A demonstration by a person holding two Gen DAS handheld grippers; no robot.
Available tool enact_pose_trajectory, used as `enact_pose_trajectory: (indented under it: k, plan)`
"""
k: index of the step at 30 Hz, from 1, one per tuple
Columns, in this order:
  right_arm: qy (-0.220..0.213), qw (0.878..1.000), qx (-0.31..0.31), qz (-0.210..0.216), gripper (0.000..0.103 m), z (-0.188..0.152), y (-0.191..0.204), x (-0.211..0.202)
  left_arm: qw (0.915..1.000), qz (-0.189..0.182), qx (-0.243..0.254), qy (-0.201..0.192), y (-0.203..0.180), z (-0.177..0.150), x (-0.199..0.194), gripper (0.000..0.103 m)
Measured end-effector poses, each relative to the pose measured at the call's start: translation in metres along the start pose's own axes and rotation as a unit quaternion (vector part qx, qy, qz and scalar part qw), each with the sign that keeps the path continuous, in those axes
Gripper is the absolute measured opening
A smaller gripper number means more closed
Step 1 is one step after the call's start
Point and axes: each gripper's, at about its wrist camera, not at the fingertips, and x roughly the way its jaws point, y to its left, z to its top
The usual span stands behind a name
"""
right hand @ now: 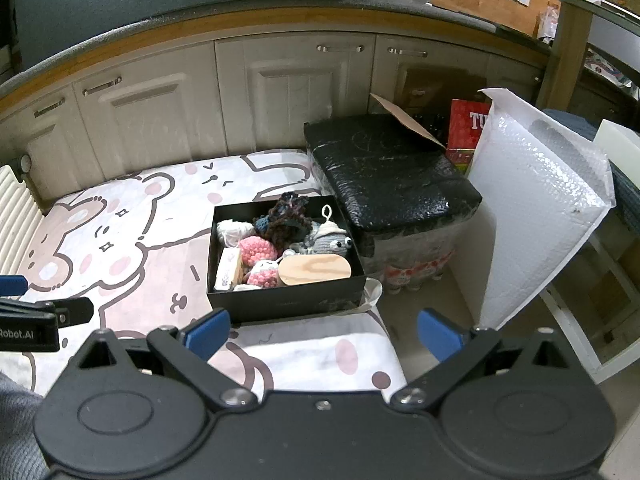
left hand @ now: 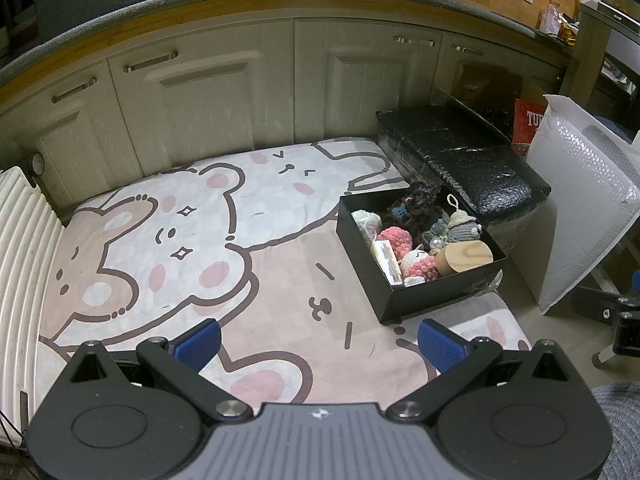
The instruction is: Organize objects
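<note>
Black box sits on the right part of the cartoon-bear mat, just beside a black wrapped crate, and holds all the small items in view.

Contents, as far as they can be told apart:
- two pink crocheted balls;
- grey knitted figure with a white loop;
- dark crocheted piece at the far wall;
- white yarn ball in the far left corner;
- oval wooden lid or container at the near right;
- pale carton along the left wall.

No loose item shows on the mat. This fits either a box already filled or one waiting to be emptied and sorted; the pictures do not settle which.

Left gripper and right gripper both hover low over the mat's near edge, jaws spread wide and holding nothing. Any approach to the box is best made from above, clearing its upright walls.
</note>
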Motion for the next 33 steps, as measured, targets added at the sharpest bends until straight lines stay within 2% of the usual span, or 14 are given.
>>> enact_pose_trajectory:
  k: [33]
  plan:
    - [0.001, 1.000, 0.000, 0.001, 0.102, -0.0005, 0.0013, 0.0016, 1.0000, -0.002, -0.001, 0.001, 0.0014, 0.0000, 0.0010, 0.103]
